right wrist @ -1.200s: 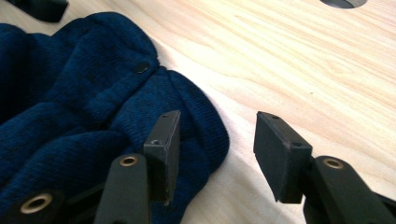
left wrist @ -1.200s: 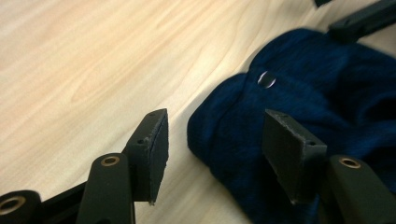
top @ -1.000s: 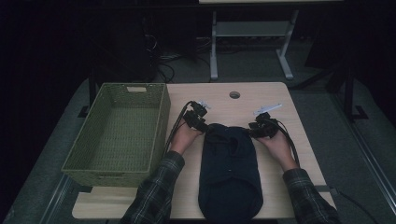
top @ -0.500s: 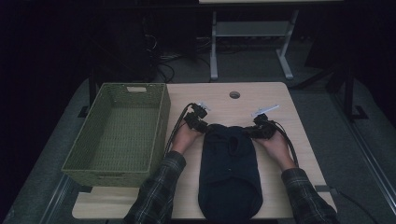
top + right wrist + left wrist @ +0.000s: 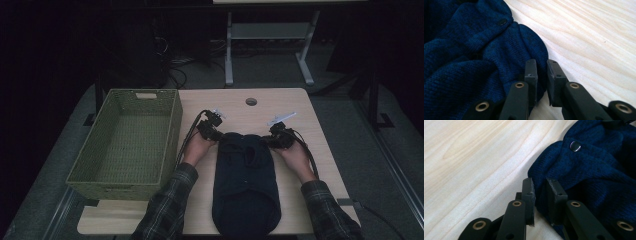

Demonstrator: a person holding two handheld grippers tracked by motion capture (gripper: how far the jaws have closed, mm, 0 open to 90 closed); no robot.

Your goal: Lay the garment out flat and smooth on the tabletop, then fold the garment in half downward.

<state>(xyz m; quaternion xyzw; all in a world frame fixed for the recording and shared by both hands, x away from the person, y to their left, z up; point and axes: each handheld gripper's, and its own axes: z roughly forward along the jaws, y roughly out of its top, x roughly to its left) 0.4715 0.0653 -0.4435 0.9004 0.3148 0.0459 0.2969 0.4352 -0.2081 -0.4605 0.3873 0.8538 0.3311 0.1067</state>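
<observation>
From the high view, a dark navy knitted garment (image 5: 245,185) lies lengthwise down the middle of the pale wooden worktop (image 5: 300,107), its near end reaching the edge closest to the person. Two forearms in plaid sleeves come in from the bottom. The left tongs (image 5: 214,134) sit at the garment's far left corner and the right tongs (image 5: 274,140) at its far right corner, both low on the wood. A green woven rectangular basket (image 5: 100,150) stands to the left of the garment, partly over the worktop's left edge, well apart from the cloth.

In the left gripper view, the left tongs (image 5: 539,195) have just been closing and now pinch a rounded fold of the navy knit's edge between their black pads. A small round metal snap button (image 5: 575,146) shows on the cloth farther off, and bare light wood (image 5: 474,157) lies to the left.

In the right gripper view, the right tongs (image 5: 541,75) have likewise just been closing and are clamped on the rim of the garment (image 5: 474,50), where it meets the wood. A dark snap (image 5: 502,22) sits on the knit beyond them.
</observation>
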